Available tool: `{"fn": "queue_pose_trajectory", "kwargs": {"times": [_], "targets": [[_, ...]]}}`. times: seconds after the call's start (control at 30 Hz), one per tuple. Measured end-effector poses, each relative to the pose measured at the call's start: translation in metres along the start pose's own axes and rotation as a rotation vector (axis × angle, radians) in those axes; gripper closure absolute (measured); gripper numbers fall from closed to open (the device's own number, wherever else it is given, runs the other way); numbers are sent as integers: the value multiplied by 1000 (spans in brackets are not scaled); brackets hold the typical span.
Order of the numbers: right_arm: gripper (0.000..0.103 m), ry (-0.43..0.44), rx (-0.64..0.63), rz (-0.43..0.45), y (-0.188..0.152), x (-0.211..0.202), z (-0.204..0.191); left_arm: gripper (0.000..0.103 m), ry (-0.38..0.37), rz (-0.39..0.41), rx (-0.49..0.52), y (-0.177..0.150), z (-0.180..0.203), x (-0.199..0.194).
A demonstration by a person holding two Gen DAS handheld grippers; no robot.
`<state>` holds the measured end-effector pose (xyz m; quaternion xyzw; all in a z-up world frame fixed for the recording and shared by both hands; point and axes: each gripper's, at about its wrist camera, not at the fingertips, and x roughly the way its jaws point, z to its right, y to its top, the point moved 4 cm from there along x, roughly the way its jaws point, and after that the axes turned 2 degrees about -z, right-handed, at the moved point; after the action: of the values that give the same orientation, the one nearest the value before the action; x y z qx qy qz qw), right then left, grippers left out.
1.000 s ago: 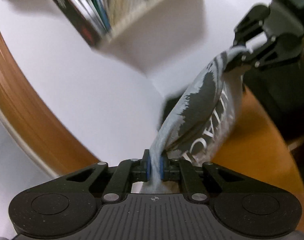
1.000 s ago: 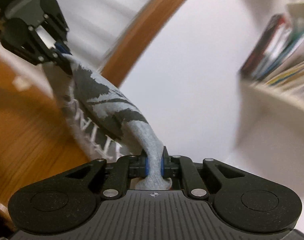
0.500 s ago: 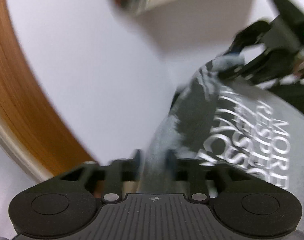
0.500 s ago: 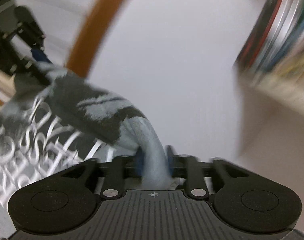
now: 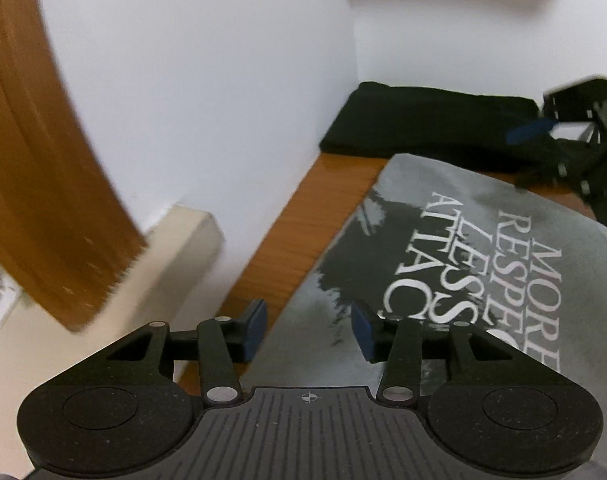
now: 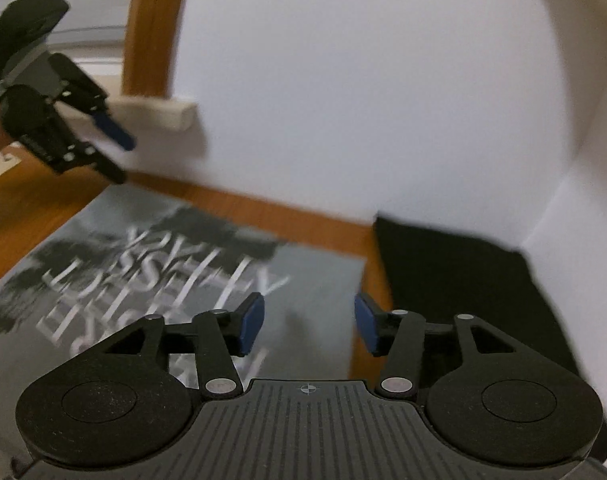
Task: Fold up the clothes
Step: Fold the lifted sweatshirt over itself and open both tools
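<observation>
Grey tee dropped flat on the wood table, both grippers let go

The grey t-shirt (image 5: 455,240) lies flat on the glossy orange wood table (image 5: 303,216), soft knit with dark brushy blotches and white serif lettering. The left gripper (image 5: 309,330) and right gripper (image 6: 309,326) have just been opening: blue pads spread, nothing pinched. A folded black garment (image 5: 423,128) sits just beyond by the white wall (image 5: 203,80); cream ledge (image 5: 175,248) on the left.

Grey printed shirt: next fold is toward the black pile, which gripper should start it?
Left, probably. The left gripper sits open over the grey shirt's edge farthest from the black garment. The right gripper is open at the near edge.
</observation>
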<state>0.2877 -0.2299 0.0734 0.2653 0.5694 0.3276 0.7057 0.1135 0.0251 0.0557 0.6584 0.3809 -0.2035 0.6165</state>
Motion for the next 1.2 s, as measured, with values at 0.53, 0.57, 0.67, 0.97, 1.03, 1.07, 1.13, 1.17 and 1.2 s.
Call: {"fn": "queue_pose_trajectory", "kwargs": {"times": [0.53,0.57,0.67,0.97,1.03,1.07,1.13,1.17,1.2], "targets": [[50,135,159,49,-65,13,-3,46,-12,-46,-144,-62,-5,21],[50,137,160,60,-66,13,-3,46,-13,-45,-162,-65,-9,18],[49,144,167,94,-71,12,-2,46,-14,-38,-209,-72,-13,12],[49,163,184,142,-77,14,2,41,-5,12,-239,-77,-13,14],[49,160,185,145,-78,15,2,40,-22,32,-259,-81,-16,15],[49,158,183,147,-78,15,2,40,-31,42,-269,-83,-18,15],[49,154,181,148,-79,14,1,40,-47,64,-284,-87,-20,15],[49,153,180,149,-79,13,0,40,-53,75,-287,-89,-21,15],[49,153,180,150,-79,13,0,40,-55,82,-279,-91,-20,14]]}}
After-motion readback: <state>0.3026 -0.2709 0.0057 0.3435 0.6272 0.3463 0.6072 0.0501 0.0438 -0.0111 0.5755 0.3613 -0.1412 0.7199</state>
